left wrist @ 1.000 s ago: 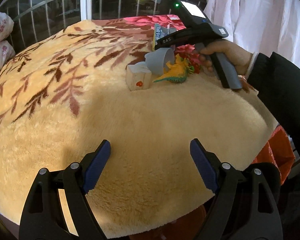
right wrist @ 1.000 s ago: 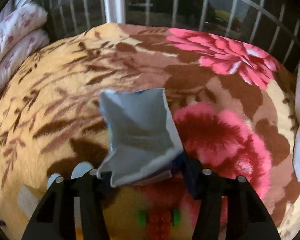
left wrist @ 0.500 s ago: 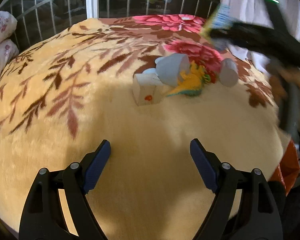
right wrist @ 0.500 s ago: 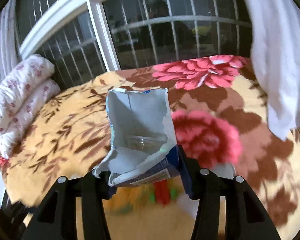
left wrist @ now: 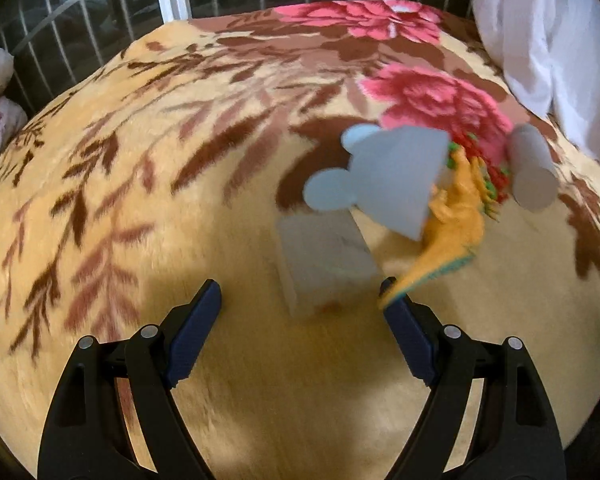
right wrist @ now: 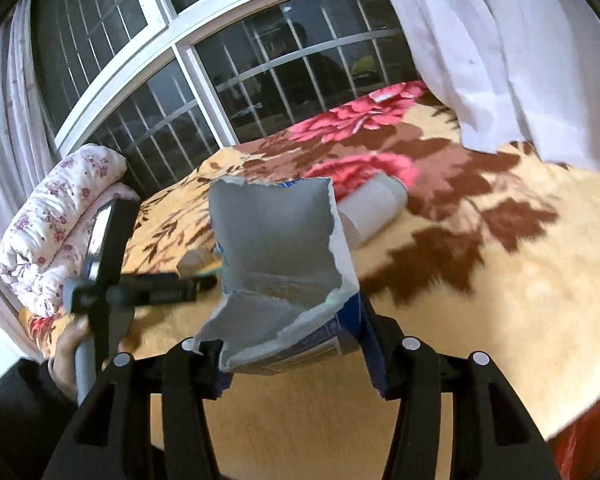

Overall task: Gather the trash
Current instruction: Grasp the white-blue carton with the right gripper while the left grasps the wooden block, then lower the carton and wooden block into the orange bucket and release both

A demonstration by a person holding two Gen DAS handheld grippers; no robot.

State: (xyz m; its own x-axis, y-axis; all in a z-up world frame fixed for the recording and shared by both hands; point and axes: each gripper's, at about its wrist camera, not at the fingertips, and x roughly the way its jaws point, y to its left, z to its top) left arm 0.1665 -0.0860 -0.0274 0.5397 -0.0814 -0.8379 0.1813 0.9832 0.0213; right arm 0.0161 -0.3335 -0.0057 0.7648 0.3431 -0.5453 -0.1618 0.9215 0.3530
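Your left hand-held gripper is spread wide over the bed, with the wooden block at 12 o'clock. Your right hand-held gripper is clamped on the torn wrapper, cardboard tube at 1 o'clock.

Bed blanket, floral plush. Lying on it: wooden block centrally; grey cup, orange dinosaur, cardboard tube toward 2 o'clock.

Ahead of my left gripper a pale block sits between the spread jaws; behind it a blue cup, orange dinosaur and grey tube crowd the right. The blanket lies bare to the left.
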